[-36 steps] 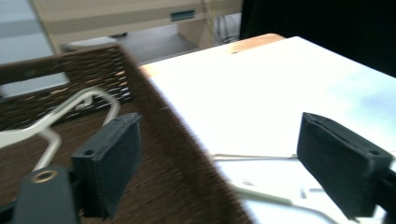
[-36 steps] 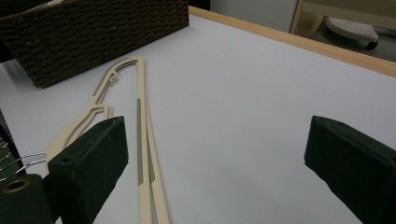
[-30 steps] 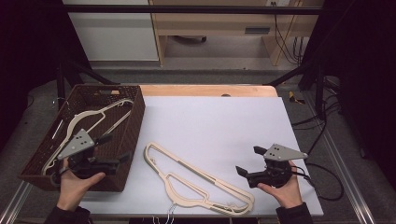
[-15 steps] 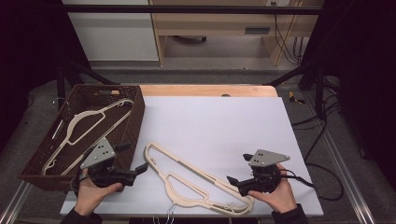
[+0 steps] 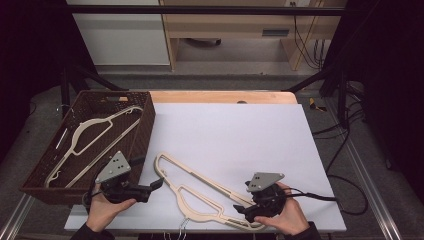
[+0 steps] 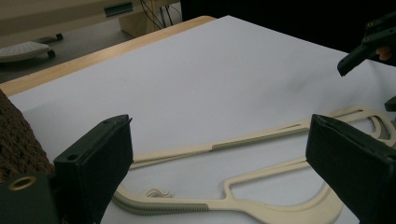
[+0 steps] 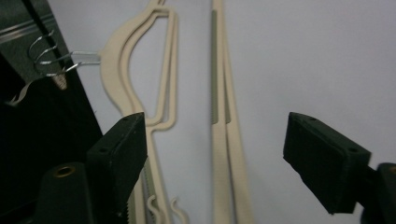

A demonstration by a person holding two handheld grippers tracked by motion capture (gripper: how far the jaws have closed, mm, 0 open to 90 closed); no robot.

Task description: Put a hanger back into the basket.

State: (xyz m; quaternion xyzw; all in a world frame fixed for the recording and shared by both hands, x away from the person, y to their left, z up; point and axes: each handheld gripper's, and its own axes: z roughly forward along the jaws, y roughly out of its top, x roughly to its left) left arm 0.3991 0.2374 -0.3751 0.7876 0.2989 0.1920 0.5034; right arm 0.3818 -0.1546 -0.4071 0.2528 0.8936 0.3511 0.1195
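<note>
A: We are looking at the desk; cream hangers are lying flat near its front edge, between our claws.

B: Light, stiff, slippery plastic. We are holding the left claw and right claw spread; the ribbed bar looks best to pinch.

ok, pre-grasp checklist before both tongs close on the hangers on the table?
1. Left tongs open: ok, jaws wide apart.
2. Right tongs open: ok.
3. Hangers on the table within reach: ok, between both hands.
4. Hanger count: two stacked in the right gripper view: ok.
5. Hooks free: cannot tell, past the table edge.
6. Basket has room: ok, one hanger inside.
</note>
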